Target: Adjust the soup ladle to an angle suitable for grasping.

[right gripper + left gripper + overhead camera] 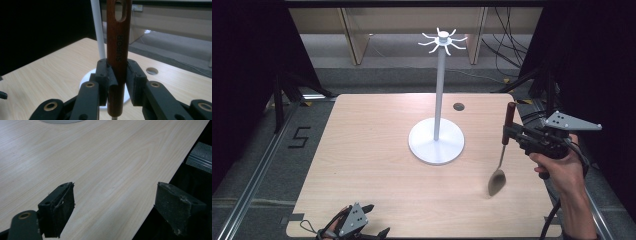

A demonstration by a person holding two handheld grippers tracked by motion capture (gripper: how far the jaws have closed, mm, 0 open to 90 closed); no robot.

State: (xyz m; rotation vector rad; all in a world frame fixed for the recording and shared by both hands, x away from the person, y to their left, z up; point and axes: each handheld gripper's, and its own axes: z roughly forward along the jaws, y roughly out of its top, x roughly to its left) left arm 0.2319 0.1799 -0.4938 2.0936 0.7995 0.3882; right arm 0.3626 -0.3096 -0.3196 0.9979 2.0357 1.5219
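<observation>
- High view is showing the right claw (508, 134) clamping the brown handle of a spoon (501, 157) off to the right of the rack (438, 127), well apart from it, with the handle end pointing up above the claw and the bowl hanging below it over the table (362, 150)
- Right gripper view is showing the spoon (118, 50) pinched between both pads partway up the wood, so the slot in the handle's end is standing clear above the claw; gripping low this way is, I judge, leaving that slot free to go over a hook
- Straight ahead of this claw the rack's pole (98, 30) is rising just left of the handle, with its round base lying beyond the jaws, which suggests the hand is lining the spoon up with the rack
- The hooks (443, 41) are sitting far above the claw at the pole's top, so the spoon is likely needing a good lift before hanging
- Left claw (368, 220) is resting low by the table's near edge, jaws spread wide with nothing between them; in the left gripper view bare table (100, 165) is lying ahead of it, and it seems to be parked out of the way
</observation>
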